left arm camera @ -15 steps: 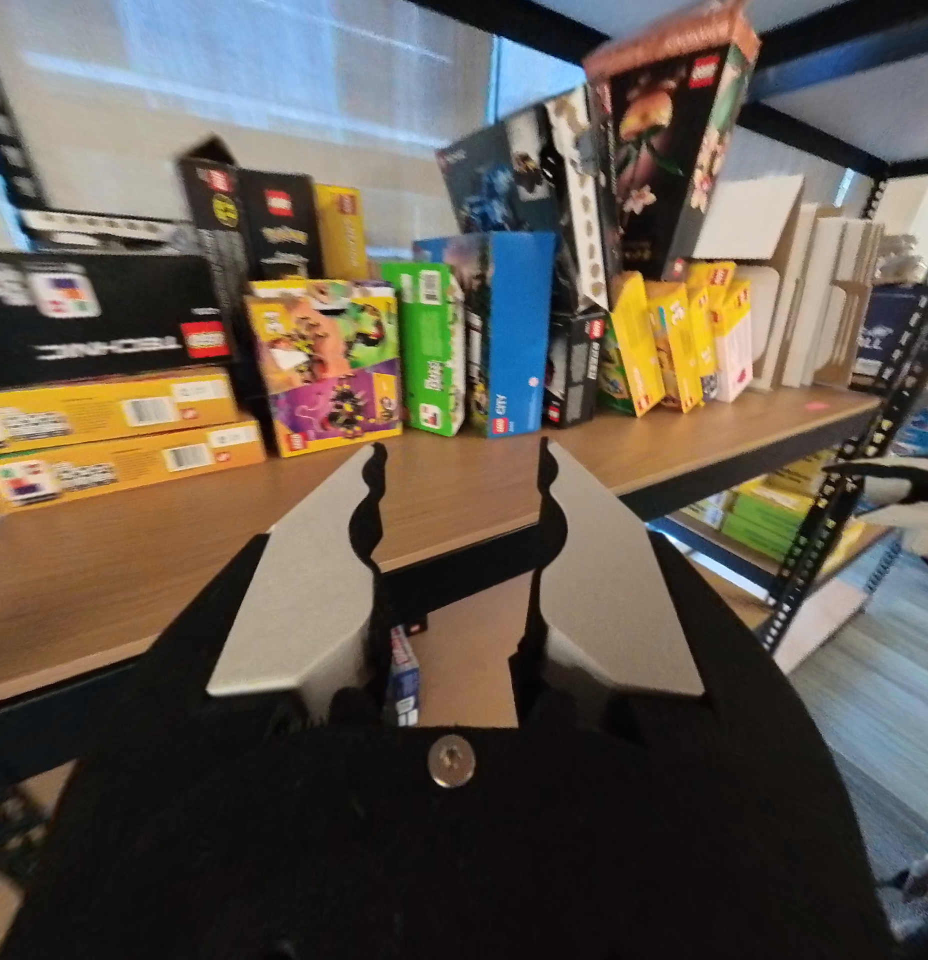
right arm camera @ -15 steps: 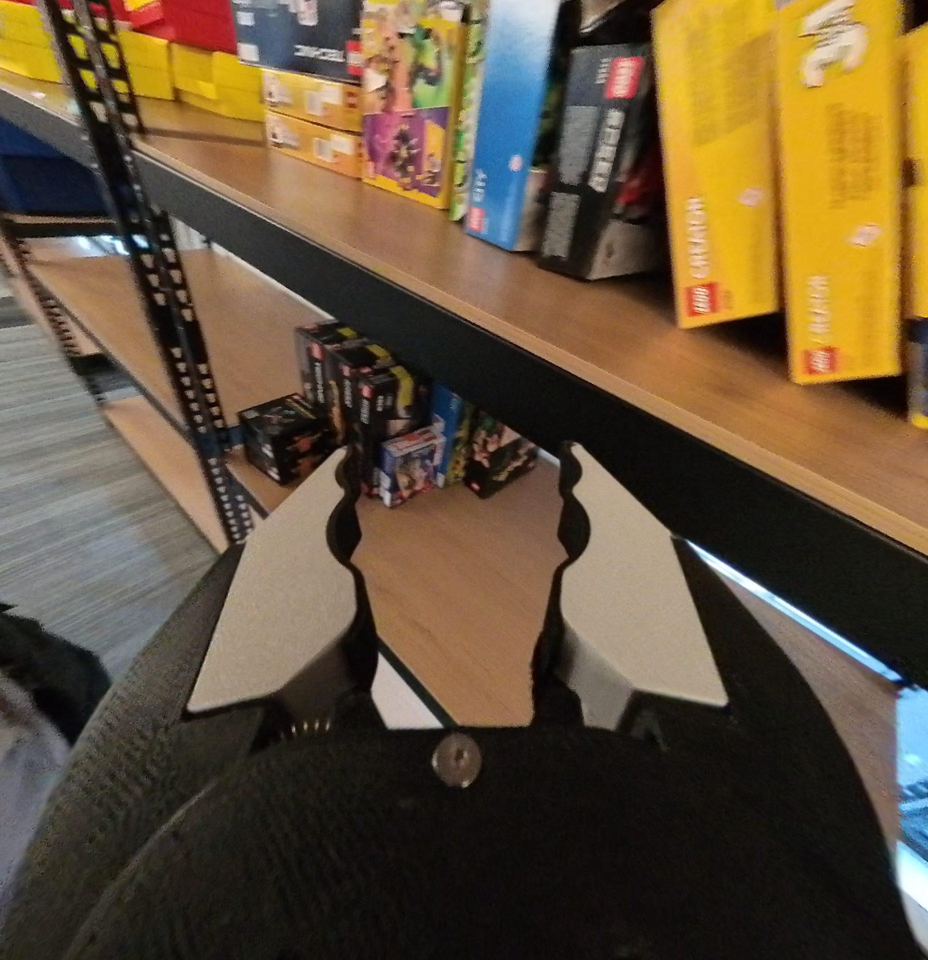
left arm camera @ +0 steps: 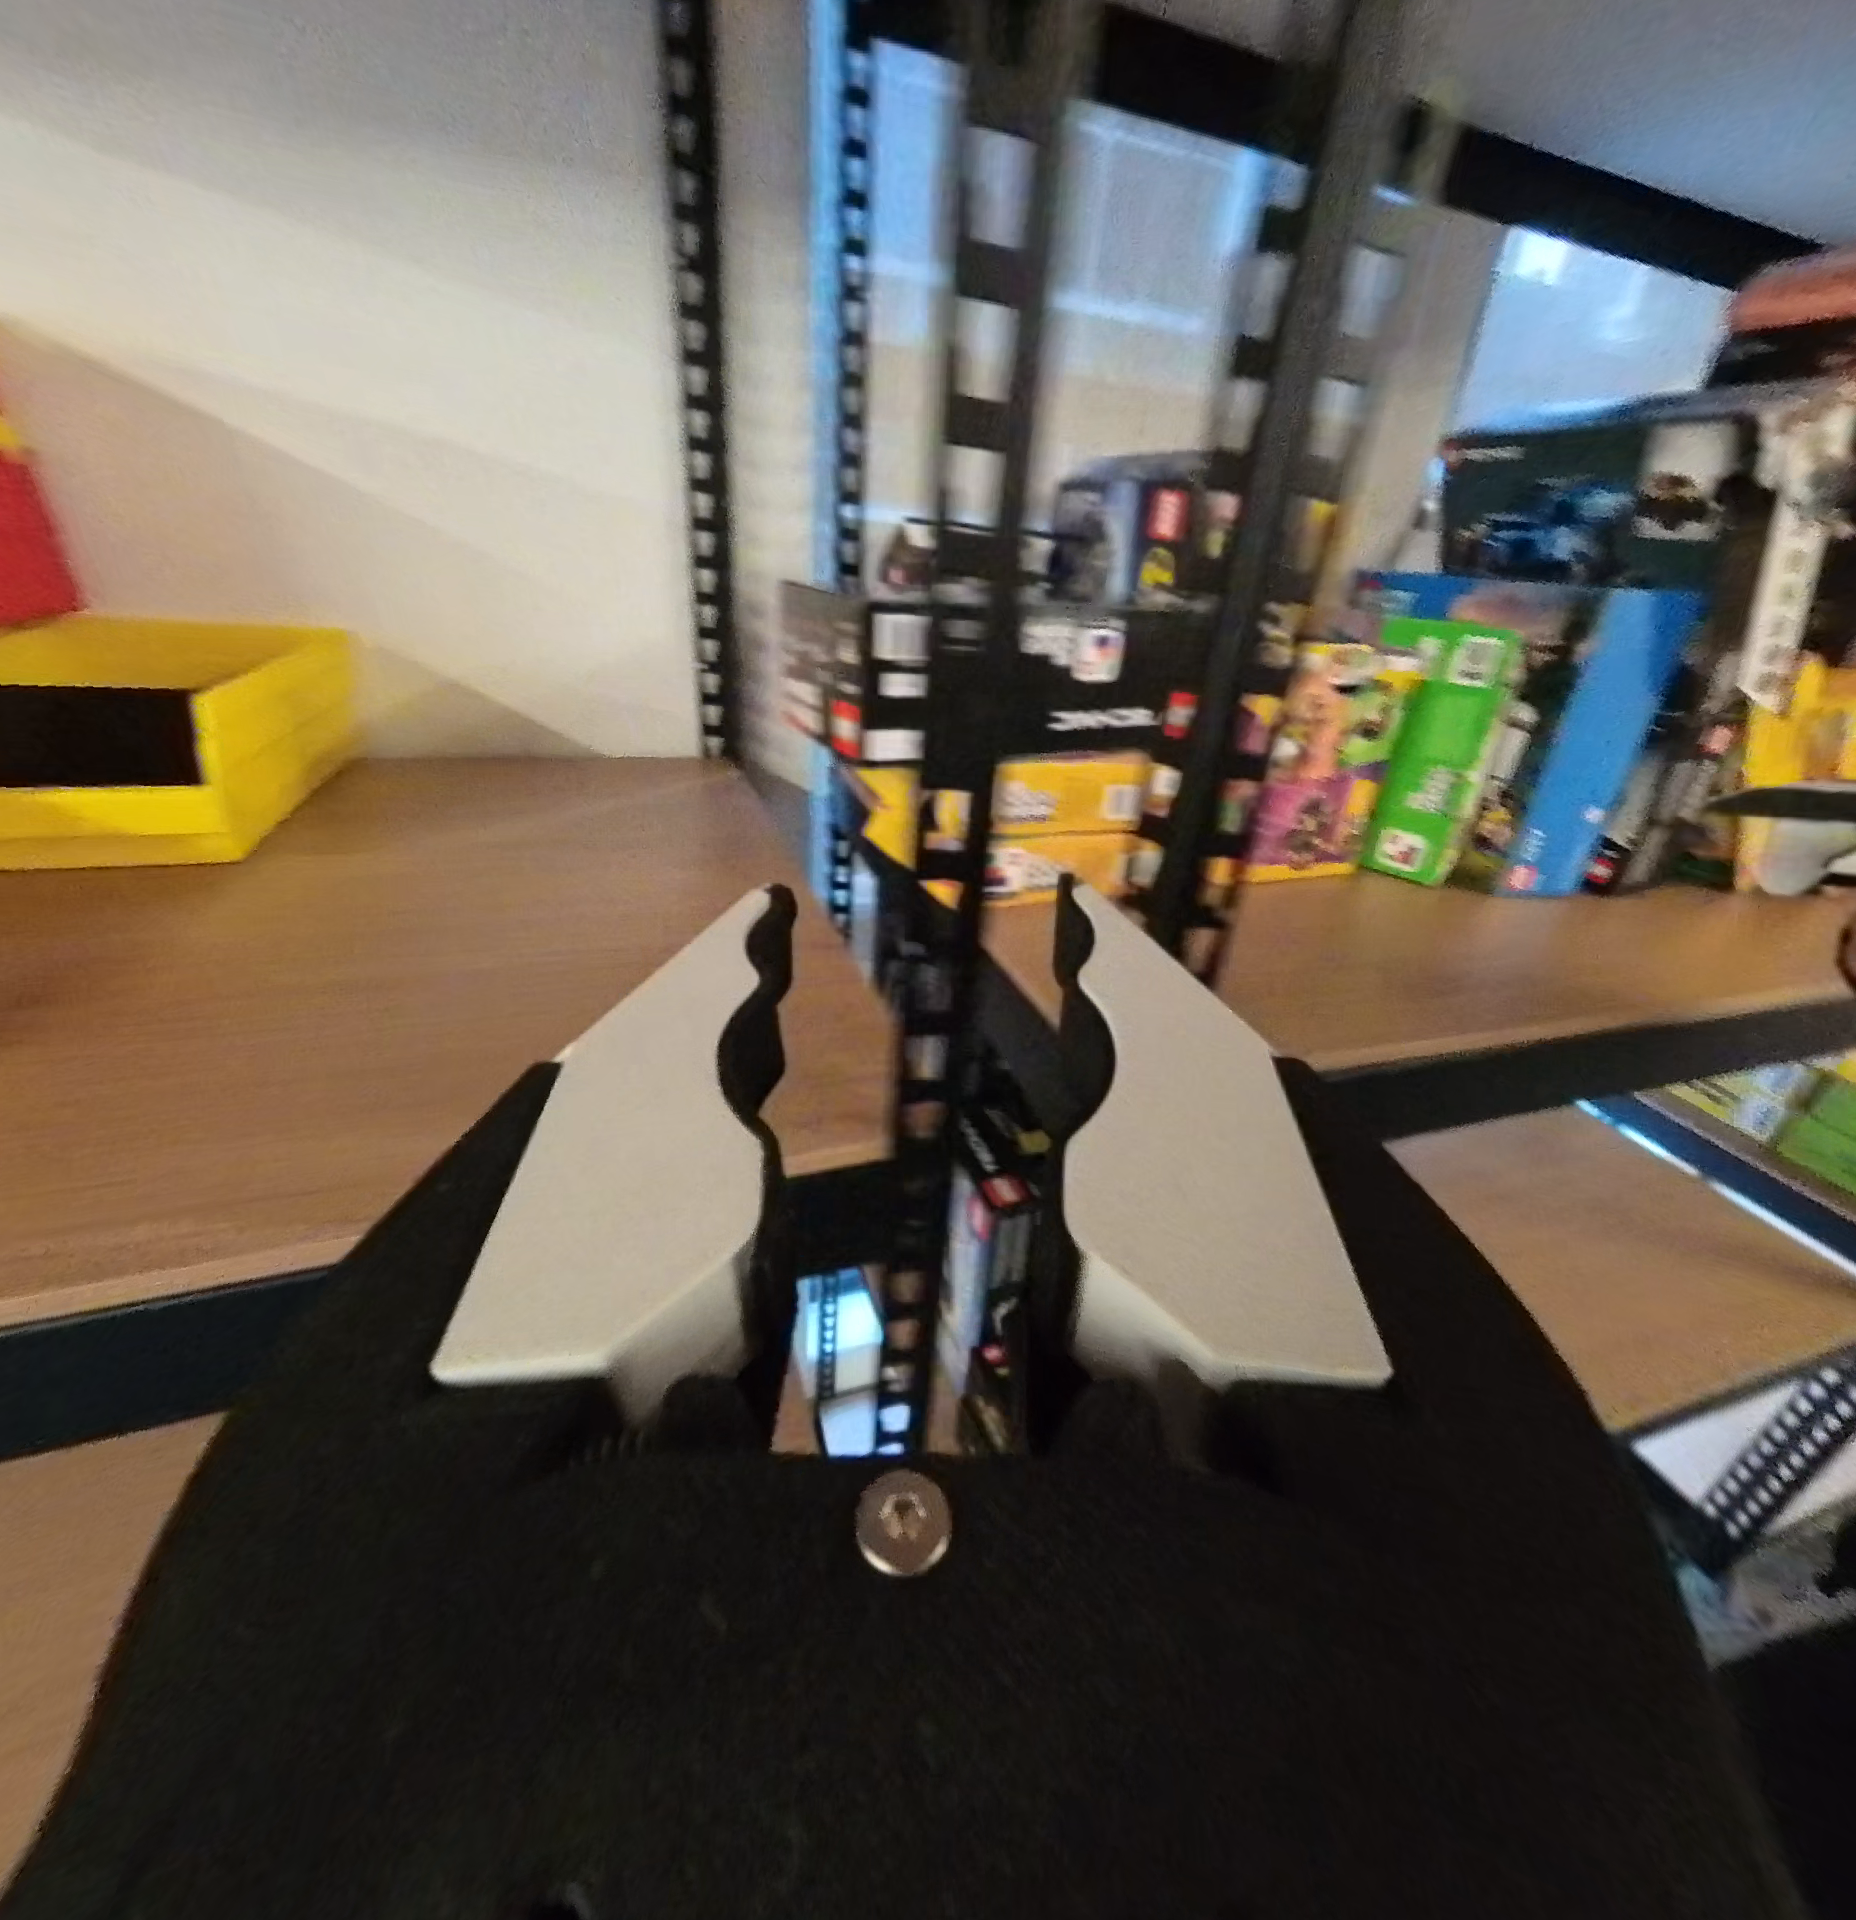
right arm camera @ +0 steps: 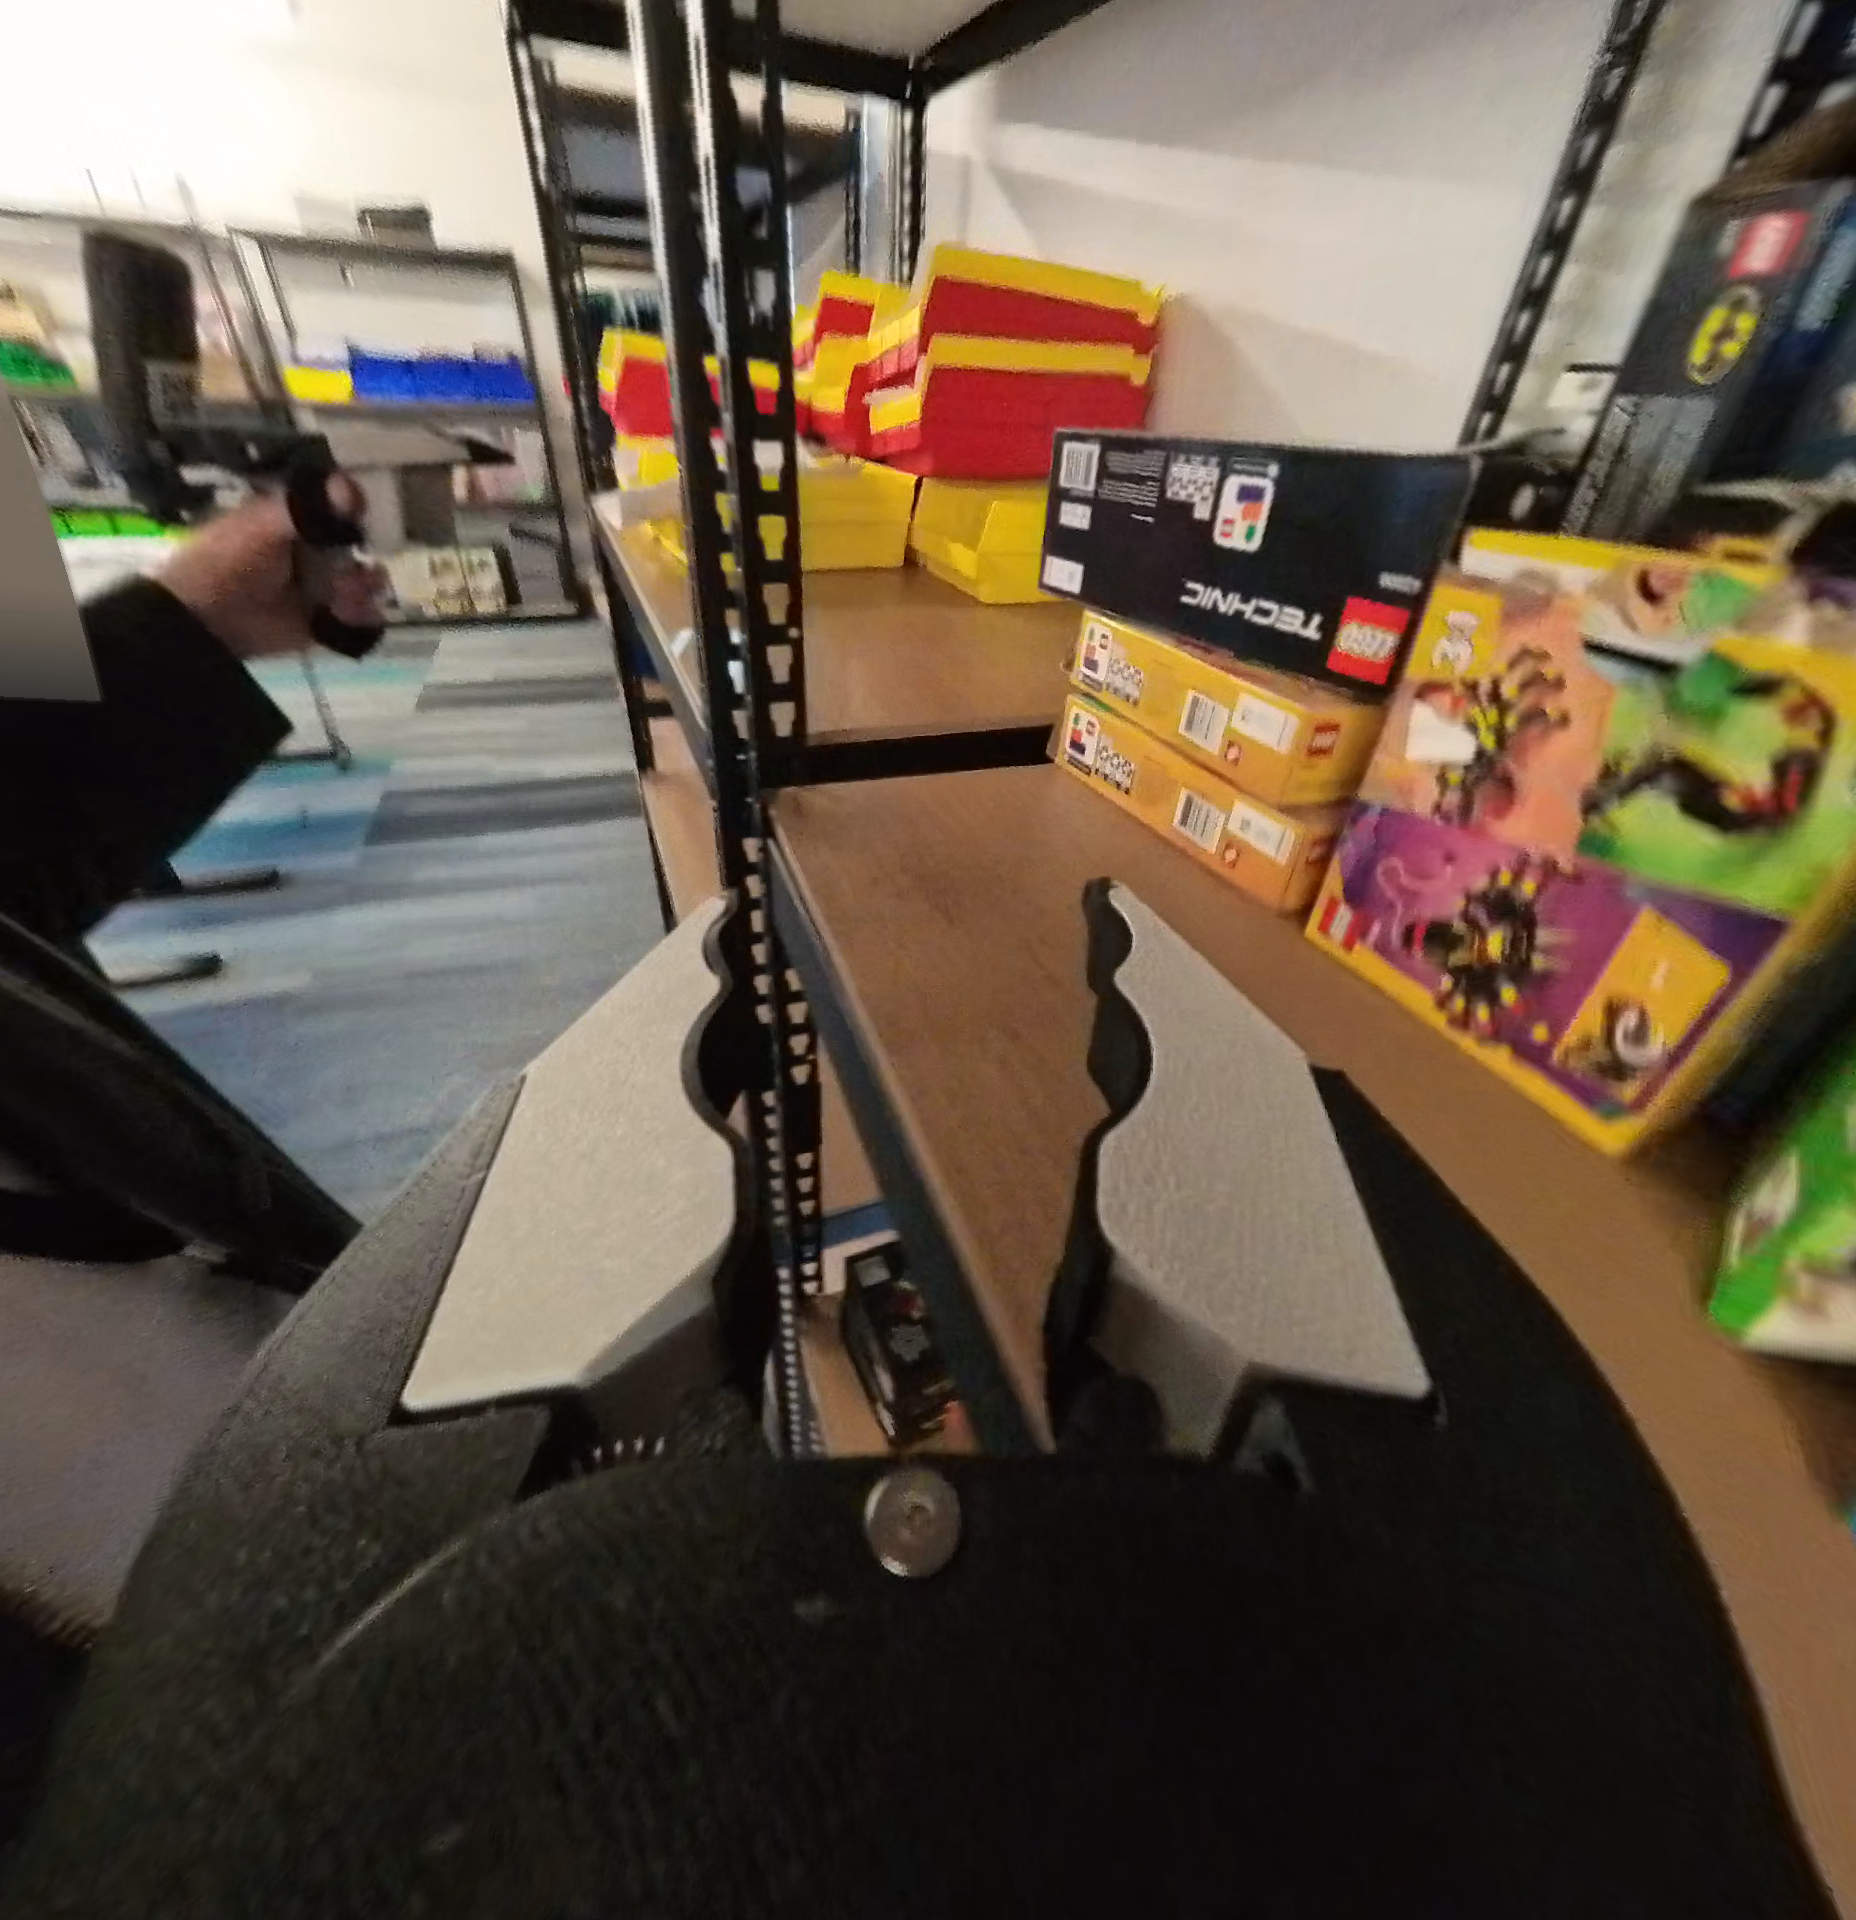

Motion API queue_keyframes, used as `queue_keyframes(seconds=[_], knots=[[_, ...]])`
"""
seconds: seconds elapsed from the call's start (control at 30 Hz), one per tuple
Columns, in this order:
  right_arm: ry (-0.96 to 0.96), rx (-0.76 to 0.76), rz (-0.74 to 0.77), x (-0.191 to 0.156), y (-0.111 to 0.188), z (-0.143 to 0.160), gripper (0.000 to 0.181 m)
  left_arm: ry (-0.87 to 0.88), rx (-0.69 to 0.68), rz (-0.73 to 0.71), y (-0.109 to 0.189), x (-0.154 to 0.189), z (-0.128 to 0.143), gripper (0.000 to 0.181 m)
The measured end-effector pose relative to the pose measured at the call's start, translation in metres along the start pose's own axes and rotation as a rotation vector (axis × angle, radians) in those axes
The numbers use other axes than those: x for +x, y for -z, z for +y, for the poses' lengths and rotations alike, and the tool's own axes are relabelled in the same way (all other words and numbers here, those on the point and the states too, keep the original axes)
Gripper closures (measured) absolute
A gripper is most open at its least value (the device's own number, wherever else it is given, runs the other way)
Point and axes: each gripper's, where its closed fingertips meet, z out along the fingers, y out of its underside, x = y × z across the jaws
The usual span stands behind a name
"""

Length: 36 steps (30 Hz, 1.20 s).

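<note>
Grippers (left arm camera: 919,935) (right arm camera: 903,914) gape empty before black shelf upright (right arm camera: 742,623).

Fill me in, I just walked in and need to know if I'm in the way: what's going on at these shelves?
A person is holding a two-finger gripper in each hand in front of a black metal rack with wooden shelves. Both the left gripper and the right gripper have their jaws open and hold nothing. The left one points at a black rack upright. The right one hovers at the shelf edge, near stacked yellow boxes under a black box. Nothing is being gripped.
</note>
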Motion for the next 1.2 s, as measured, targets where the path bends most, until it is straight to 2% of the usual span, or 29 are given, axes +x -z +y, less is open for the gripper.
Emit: queue_keyframes(seconds=[0.1, 0.3, 0.37, 0.43, 0.53, 0.6, 0.7, 0.83, 0.93, 1.0, 1.07, 1.13, 1.2], knots=[[0.082, -0.115, 0.053, 0.025, -0.046, -0.016, 0.111, 0.100, 0.022, 0.001, -0.009, -0.060, -0.010, 0.129], [0.217, -0.235, 0.091, 0.066, -0.117, -0.046, 0.098, 0.284, 0.158, 0.081, -0.057, -0.121, -0.035, 0.129], [0.215, -0.238, 0.101, 0.081, -0.139, -0.049, 0.091, 0.295, 0.159, 0.130, -0.080, -0.118, -0.038, 0.132], [0.219, -0.198, 0.119, 0.093, -0.160, -0.051, 0.087, 0.227, 0.118, 0.198, -0.107, -0.103, -0.037, 0.128], [0.156, -0.146, 0.180, 0.110, -0.186, -0.053, 0.082, 0.133, 0.135, 0.273, -0.147, -0.089, -0.038, 0.106], [0.199, -0.142, 0.270, 0.126, -0.198, -0.059, 0.081, 0.101, 0.161, 0.346, -0.175, -0.085, -0.038, 0.102], [0.282, -0.165, 0.430, 0.155, -0.209, -0.064, 0.080, 0.062, 0.052, 0.484, -0.223, -0.074, -0.015, 0.093], [0.111, -0.178, 0.476, 0.165, -0.235, -0.055, 0.078, 0.036, -0.099, 0.632, -0.280, -0.051, 0.016, 0.075], [0.119, -0.137, 0.582, 0.177, -0.240, -0.060, 0.085, 0.006, -0.194, 0.669, -0.314, -0.037, 0.033, 0.063], [0.100, -0.144, 0.629, 0.184, -0.242, -0.057, 0.084, 0.013, -0.213, 0.670, -0.332, -0.032, 0.037, 0.064], [0.079, -0.183, 0.659, 0.189, -0.244, -0.053, 0.083, 0.060, -0.186, 0.702, -0.343, -0.024, 0.033, 0.075], [0.041, -0.221, 0.634, 0.188, -0.251, -0.048, 0.073, 0.070, -0.175, 0.703, -0.349, -0.021, 0.033, 0.082], [0.023, -0.215, 0.623, 0.184, -0.252, -0.050, 0.072, 0.012, -0.162, 0.651, -0.354, -0.030, 0.035, 0.102]])
